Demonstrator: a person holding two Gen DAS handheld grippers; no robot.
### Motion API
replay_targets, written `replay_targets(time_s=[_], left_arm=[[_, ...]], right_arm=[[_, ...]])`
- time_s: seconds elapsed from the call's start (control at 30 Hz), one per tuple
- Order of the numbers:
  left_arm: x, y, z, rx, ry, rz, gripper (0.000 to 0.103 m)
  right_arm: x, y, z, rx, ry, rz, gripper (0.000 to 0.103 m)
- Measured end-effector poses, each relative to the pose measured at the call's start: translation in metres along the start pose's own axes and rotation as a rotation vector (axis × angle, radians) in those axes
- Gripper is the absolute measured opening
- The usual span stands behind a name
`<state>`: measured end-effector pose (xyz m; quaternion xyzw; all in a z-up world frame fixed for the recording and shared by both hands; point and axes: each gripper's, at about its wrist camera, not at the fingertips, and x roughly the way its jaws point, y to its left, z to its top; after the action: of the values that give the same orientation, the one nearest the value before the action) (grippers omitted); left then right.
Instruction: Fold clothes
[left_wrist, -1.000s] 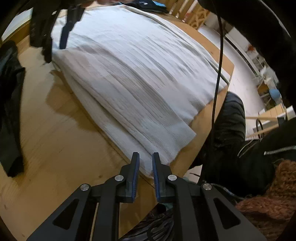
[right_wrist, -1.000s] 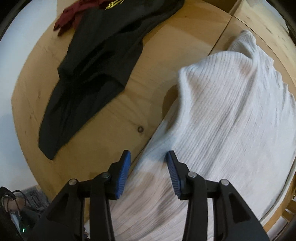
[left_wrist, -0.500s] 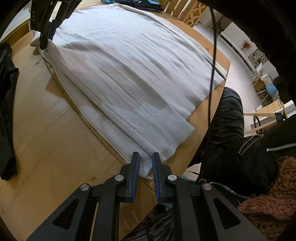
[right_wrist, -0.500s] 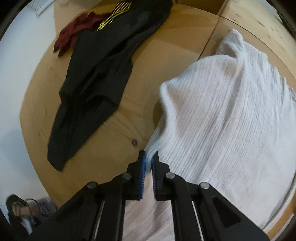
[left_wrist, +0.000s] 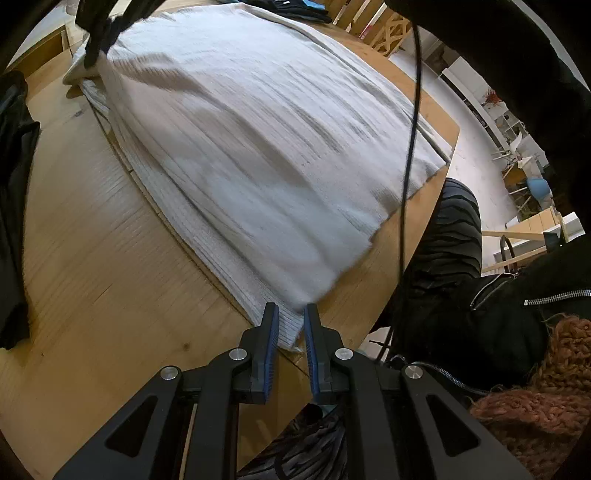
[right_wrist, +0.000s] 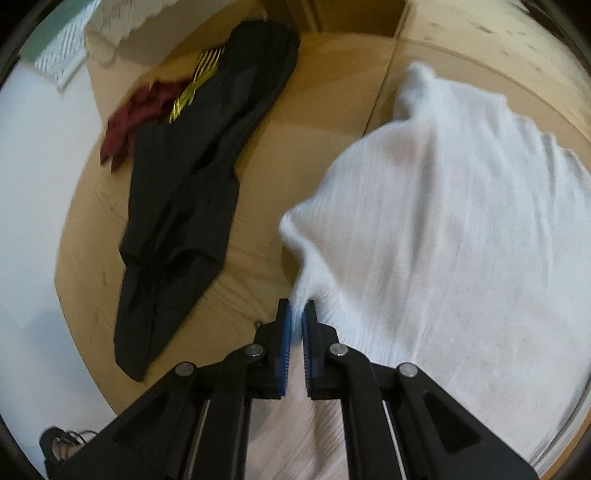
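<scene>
Here the left gripper (left_wrist: 290, 325) has its blue-padded fingers pinched on the near corner of the white ribbed knit garment (left_wrist: 258, 147), a thin fold of cloth caught between the pads. The right gripper (right_wrist: 297, 325) is likewise closed on the garment (right_wrist: 443, 240), clamped on a gathered bit of its edge, which rises in a taut ridge from the pads.

The white garment lies spread across the round wooden table (left_wrist: 92, 277), covering much of it; in the left wrist view the right gripper (left_wrist: 99, 40) shows at the garment's far corner, lifting that edge slightly off the wood. The cloth is blurred in both views.

Beside the white garment, on bare wood, lies a black garment (right_wrist: 192, 206) with yellow stripes near its far end, stretched out lengthwise and apart from the white one. A dark red cloth (right_wrist: 136, 114) sits touching the black garment's far end. A black cable (left_wrist: 408, 140) hangs across the white garment in the left wrist view. Past the table edge there is the person's black jacket (left_wrist: 517, 314) with a zip and a rust-brown knitted scarf (left_wrist: 546, 387).
</scene>
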<state>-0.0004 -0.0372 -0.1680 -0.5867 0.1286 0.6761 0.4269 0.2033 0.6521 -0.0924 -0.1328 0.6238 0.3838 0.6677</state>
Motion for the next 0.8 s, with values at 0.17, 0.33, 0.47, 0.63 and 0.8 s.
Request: replay_targets(time_s=[0.17,0.33,0.47,0.63,0.8], left_arm=[[-0.008,-0.002,-0.003,0.002,-0.006,0.02,0.013],[-0.007,0.002,0.022,0.019,-0.033,0.041,0.013],[-0.005,0.005,0.043,0.034,-0.055,0.058,0.013],[0.004,0.011,0.066,0.048,-0.059,0.091,0.013],[0.009,0.015,0.055,0.04,-0.024,0.081,0.014]], right_arm=[[0.016,0.0,-0.002,0.009,0.099,-0.018,0.038],[-0.019,0.004,-0.022,-0.072,0.048,0.02,0.039],[-0.05,-0.043,-0.02,0.073,-0.052,0.076,0.039],[-0.061,-0.08,0.015,0.174,-0.129,0.066,0.039],[-0.056,-0.096,-0.007,0.101,-0.139,-0.015,0.039]])
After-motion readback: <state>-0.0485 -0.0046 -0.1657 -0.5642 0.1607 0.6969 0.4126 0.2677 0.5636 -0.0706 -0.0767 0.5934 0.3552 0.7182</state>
